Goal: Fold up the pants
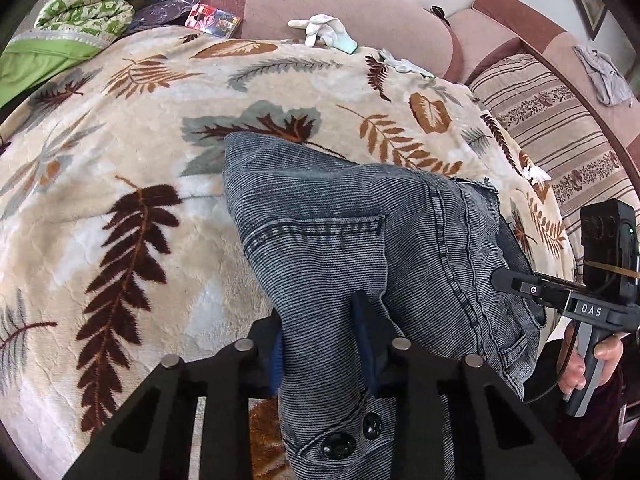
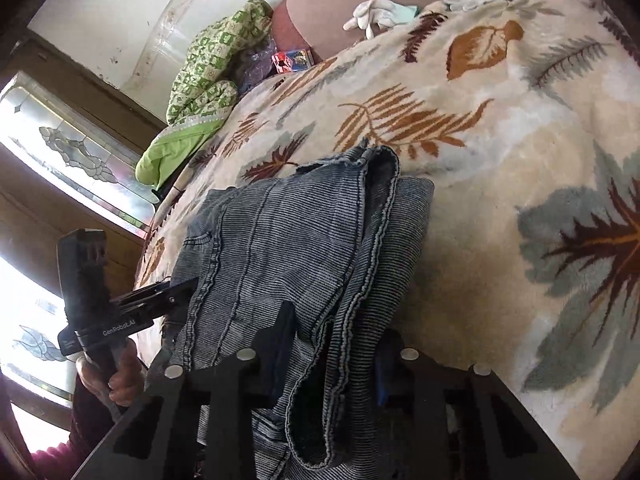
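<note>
Pants: grey-blue ribbed denim, already doubled over, lying on the leaf-print blanket with the near end being lifted by both tools, probably so another fold can be carried across.
Blanket: covering the bed and giving a soft, flat place for folding.
Left gripper: its fingers are pinching the buttoned waist end, holding that side up.
Right gripper: its fingers are closing on the bunched hem layers, keeping the stack together.
White gloves: lying near the far edge, well apart from the work.
</note>
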### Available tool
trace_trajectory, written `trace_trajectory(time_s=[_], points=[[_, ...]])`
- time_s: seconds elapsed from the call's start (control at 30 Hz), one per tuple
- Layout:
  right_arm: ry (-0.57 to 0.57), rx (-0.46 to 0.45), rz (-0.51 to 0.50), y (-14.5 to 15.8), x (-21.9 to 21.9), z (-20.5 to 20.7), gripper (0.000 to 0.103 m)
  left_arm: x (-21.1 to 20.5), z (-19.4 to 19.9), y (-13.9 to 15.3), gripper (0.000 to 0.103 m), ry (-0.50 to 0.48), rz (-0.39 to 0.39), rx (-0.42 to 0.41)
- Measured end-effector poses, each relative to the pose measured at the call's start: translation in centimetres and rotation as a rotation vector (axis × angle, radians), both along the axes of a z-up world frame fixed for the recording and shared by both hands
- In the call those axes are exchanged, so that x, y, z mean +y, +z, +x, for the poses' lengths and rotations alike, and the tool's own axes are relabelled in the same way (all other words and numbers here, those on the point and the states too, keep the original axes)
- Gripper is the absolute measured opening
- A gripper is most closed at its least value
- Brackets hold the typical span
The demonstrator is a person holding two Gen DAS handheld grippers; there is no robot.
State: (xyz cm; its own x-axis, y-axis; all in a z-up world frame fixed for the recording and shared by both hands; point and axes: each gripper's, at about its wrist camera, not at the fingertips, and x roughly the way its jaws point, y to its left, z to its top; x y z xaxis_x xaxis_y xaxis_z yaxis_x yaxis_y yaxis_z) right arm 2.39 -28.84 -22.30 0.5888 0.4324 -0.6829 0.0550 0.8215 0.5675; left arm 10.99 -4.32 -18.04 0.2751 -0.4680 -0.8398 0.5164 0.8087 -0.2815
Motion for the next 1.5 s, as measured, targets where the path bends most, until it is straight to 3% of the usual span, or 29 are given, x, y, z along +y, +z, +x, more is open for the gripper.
trace_trajectory(time_s=[0.1, 0.43, 0.83, 1.23, 1.5], points=[[-0.006, -0.022, -0.036, 0.7, 0.5, -0.2, 0.028, -0.2, -0.1, 0.5, 0.025, -0.003, 0.013, -0.016], [-0.008, -0.096, -0.007, 2.4, 0.9, -0.5, 0.025, -0.3, -0.9, 3.5, 0.023, -0.008, 0.012, -0.076], [-0.009, -0.217, -0.03, 7.1, 2.3, 0.6, 0.025, -0.6, -0.3, 9.1, 0.023, 0.051, 0.054, -0.214], [-0.024, -0.339, -0.054, 11.8, 2.8, 0.8, 0.025, -1.2, -2.6, 13.9, 0.023, 0.123, 0.11, -0.397], [-0.046, -0.376, -0.076, 13.3, 2.1, 2.4, 0.025, -2.4, -1.5, 15.5, 0.023, 0.169, 0.11, -0.489]])
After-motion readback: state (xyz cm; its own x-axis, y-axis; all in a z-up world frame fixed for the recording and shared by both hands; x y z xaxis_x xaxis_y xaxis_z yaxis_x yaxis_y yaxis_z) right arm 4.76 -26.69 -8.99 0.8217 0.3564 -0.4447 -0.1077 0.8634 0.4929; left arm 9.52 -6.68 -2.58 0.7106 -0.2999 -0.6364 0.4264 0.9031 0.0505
